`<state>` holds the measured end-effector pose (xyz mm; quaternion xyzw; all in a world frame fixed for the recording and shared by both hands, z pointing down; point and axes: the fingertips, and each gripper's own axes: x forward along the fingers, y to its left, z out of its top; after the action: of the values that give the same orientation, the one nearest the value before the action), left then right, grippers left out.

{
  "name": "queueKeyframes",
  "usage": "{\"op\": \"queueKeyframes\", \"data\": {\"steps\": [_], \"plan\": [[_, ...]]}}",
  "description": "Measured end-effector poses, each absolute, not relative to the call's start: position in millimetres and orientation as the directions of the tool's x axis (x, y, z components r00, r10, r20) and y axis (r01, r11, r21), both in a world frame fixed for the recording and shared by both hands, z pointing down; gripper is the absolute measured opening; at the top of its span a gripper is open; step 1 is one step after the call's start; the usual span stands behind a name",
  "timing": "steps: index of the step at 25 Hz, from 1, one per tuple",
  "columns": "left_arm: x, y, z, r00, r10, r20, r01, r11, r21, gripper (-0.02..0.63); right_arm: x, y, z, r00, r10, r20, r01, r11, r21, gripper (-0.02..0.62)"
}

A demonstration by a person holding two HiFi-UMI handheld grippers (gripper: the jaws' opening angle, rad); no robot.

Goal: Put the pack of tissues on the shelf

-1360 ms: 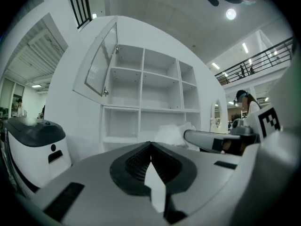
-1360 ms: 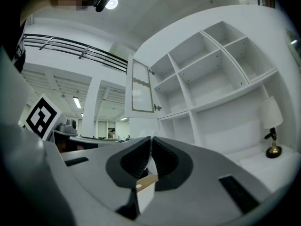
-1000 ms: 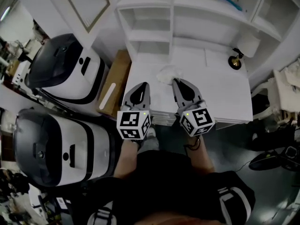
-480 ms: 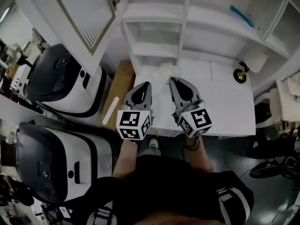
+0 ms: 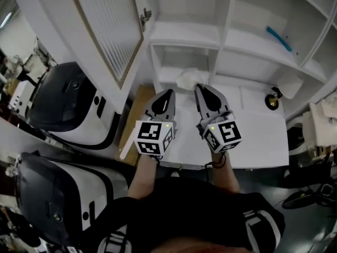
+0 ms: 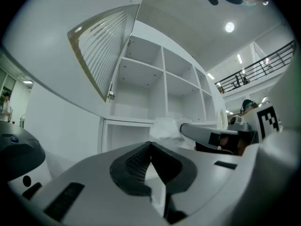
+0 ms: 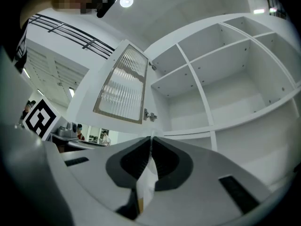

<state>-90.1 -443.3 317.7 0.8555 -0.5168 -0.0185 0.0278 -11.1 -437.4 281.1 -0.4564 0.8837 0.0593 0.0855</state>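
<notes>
Now: carry step, pack not yet placed. Our right gripper (image 5: 199,87) is clenched on the pack of tissues (image 5: 187,79). The right gripper view shows only a thin white fold of wrapper pinched between the pads, so we judge the hold to be by an edge, with the bulk hanging ahead of the tips. The pack is in the air above the back of the white desk top (image 5: 247,130), just in front of the lower left compartments of the shelf (image 5: 184,38). Our left gripper (image 5: 169,93) sits alongside, jaws pressed together on nothing.

Notes for placing:
- Pick one open compartment and go in level, clear of the upright divider and the open cabinet door (image 5: 113,25) at left.
- An edge grip may let the pack swing, so we advance slowly.
- Carry it well onto the board and release only once the board bears its weight.
- Draw straight back out, left gripper held aside.
</notes>
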Motion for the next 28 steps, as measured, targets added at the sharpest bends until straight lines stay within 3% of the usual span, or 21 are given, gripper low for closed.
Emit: {"op": "queueKeyframes", "data": {"steps": [18,28], "plan": [[-74.4,-516.4,251.6,0.589,-0.801,-0.11,-0.803,-0.595,0.029,0.011,-29.0,-510.1,187.9,-0.521,-0.791,-0.321,-0.853,0.496,0.163,0.021],[-75.2,-560.2,239.3,0.588,-0.8,-0.114,-0.803,-0.595,0.03,0.011,-27.4,-568.4,191.1,-0.506,-0.817,-0.277,-0.862,0.479,0.163,0.021]]}}
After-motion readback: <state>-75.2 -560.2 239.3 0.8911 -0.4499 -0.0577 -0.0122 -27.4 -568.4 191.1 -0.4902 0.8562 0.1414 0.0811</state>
